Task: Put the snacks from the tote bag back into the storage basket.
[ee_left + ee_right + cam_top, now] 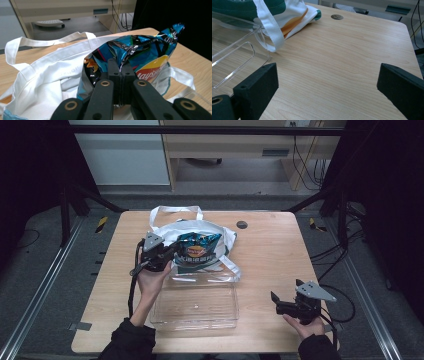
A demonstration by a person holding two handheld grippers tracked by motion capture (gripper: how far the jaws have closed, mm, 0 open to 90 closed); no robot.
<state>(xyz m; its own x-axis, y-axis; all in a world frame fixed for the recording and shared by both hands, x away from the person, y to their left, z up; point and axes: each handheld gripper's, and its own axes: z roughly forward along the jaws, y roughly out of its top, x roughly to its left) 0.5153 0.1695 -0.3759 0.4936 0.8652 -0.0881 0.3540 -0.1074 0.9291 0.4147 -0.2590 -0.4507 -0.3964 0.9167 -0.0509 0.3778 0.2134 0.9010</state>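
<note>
Left gripper (pixel 167 254) sits at the left-centre of the wooden table (pixel 270 255), jaws pinched tight on the near edge of a blue chip bag (pixel 197 247). In the left gripper view the jaws meet with the foil crimped between them. Chip bag lies on/partly in the mouth of a white tote bag (pixel 165 222), whose handle loops toward the far left. Just near of the tote: a clear plastic tray (pixel 195 312), looks empty, touching the tote's strap. Far right of the tote, a small round grommet (pixel 242 224) in the tabletop. Right gripper (pixel 278 301) hovers at the near-right corner, jaws spread wide, gripping nothing, well apart from the tray.
</note>
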